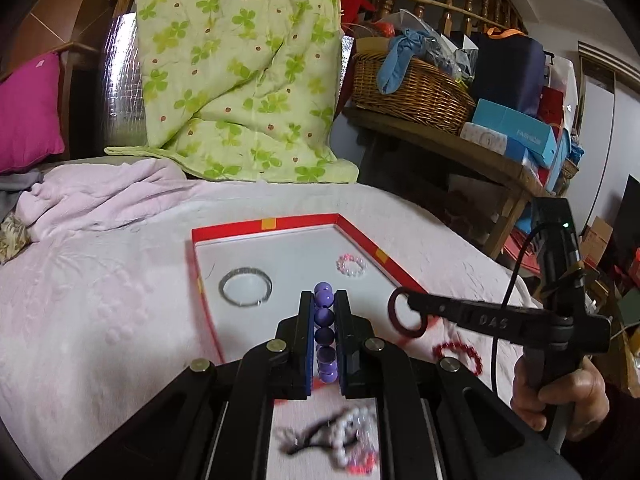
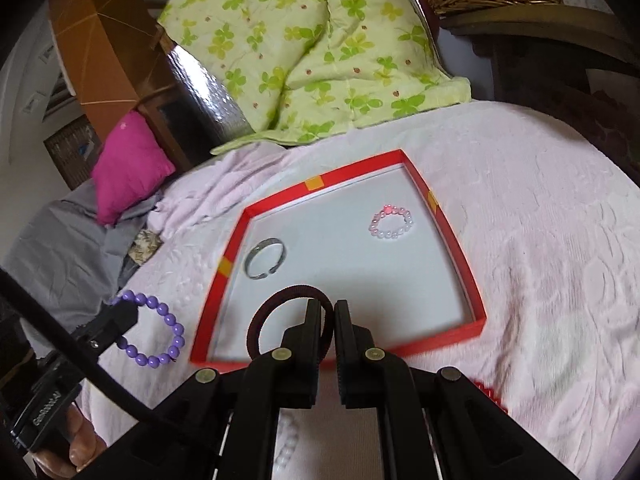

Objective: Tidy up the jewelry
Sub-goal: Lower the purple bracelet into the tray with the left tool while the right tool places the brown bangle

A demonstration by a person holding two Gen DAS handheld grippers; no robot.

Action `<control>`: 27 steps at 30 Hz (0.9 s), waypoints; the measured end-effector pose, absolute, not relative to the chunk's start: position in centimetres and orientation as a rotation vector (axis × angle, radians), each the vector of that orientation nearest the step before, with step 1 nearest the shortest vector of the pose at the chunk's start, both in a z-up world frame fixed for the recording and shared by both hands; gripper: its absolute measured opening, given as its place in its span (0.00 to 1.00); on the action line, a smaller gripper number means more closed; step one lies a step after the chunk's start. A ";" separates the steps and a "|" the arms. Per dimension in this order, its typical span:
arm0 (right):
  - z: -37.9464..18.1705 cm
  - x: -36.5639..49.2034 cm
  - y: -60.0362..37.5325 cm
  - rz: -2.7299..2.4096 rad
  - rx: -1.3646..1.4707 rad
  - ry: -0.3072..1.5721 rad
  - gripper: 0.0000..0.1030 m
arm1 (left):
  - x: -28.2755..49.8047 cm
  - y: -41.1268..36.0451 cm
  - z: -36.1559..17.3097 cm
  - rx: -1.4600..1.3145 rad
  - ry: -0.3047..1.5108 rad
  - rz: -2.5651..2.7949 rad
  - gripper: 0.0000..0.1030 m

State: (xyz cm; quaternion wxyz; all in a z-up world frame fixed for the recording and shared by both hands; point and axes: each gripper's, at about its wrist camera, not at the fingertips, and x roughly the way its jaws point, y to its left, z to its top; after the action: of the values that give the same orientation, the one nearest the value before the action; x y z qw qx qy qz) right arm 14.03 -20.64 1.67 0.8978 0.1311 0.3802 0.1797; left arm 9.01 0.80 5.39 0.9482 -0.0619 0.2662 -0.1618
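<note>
My left gripper (image 1: 324, 300) is shut on a purple bead bracelet (image 1: 324, 320) and holds it above the near-left edge of the red tray (image 1: 264, 224). The right wrist view shows the same bracelet (image 2: 160, 332) hanging from the left gripper (image 2: 120, 320), just left of the tray (image 2: 360, 168). My right gripper (image 2: 328, 308) is shut on a dark maroon hair band (image 2: 288, 320) over the tray's near edge, and the band (image 1: 406, 316) also shows at the right gripper (image 1: 410, 304) in the left wrist view. On the tray's white floor lie a silver bangle (image 2: 266, 258) and a pink bead bracelet (image 2: 392, 222).
The tray sits on a bed with a pale pink cover (image 1: 100, 280). A red bead bracelet (image 1: 458, 354) lies on the cover near the tray. White beads with a dark cord (image 1: 348, 436) lie under the left gripper. A green quilt (image 1: 240, 72) is piled behind, and a cluttered shelf (image 1: 440, 140) stands at the right.
</note>
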 end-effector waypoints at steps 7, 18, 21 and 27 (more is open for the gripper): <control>-0.6 19.2 -19.8 0.309 0.280 0.904 0.07 | 13.7 0.7 2.5 -0.163 0.653 -0.272 0.10; -2.1 22.5 -18.8 0.311 0.300 0.946 0.10 | 15.9 -0.5 -0.2 -0.084 0.767 -0.202 0.11; -2.0 22.7 -19.3 0.314 0.335 0.936 0.10 | 15.5 -0.3 0.0 -0.074 0.760 -0.184 0.26; -0.7 21.8 -20.6 0.301 0.382 0.912 0.10 | 14.1 -0.3 0.9 -0.036 0.714 -0.146 0.55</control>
State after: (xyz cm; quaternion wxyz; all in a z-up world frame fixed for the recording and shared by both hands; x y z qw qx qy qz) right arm 21.80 -20.63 -0.74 0.8695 0.1826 0.4358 0.1441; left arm 14.08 -0.31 0.92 0.9342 -0.0177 0.3491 -0.0713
